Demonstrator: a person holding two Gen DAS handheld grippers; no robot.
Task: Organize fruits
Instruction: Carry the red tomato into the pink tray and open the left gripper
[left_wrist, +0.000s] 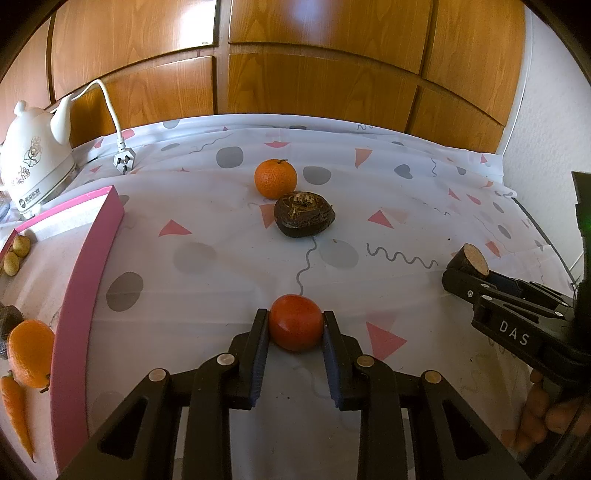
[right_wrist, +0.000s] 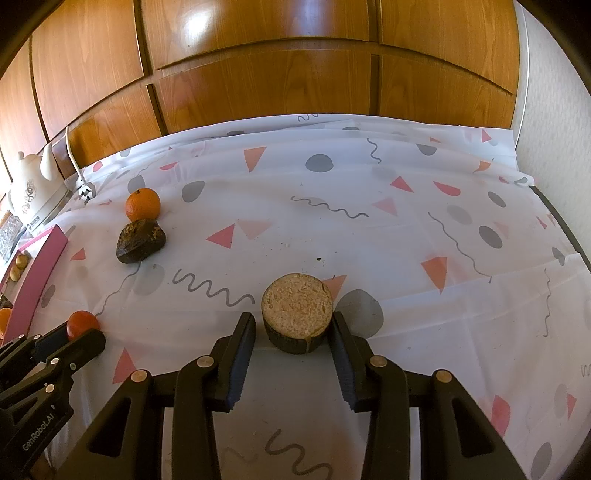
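Orange (left_wrist: 275, 178) just behind taro (left_wrist: 304, 214) — tray (left_wrist: 83, 273) left of both.

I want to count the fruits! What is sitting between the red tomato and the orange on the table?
A dark brown, rough lump lies between the red tomato and the orange, right next to the orange. The left wrist view shows it best.

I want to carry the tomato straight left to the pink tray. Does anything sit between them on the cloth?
Nothing visible does. The left gripper has the tomato between its fingers, and only bare cloth lies before the pink tray wall.
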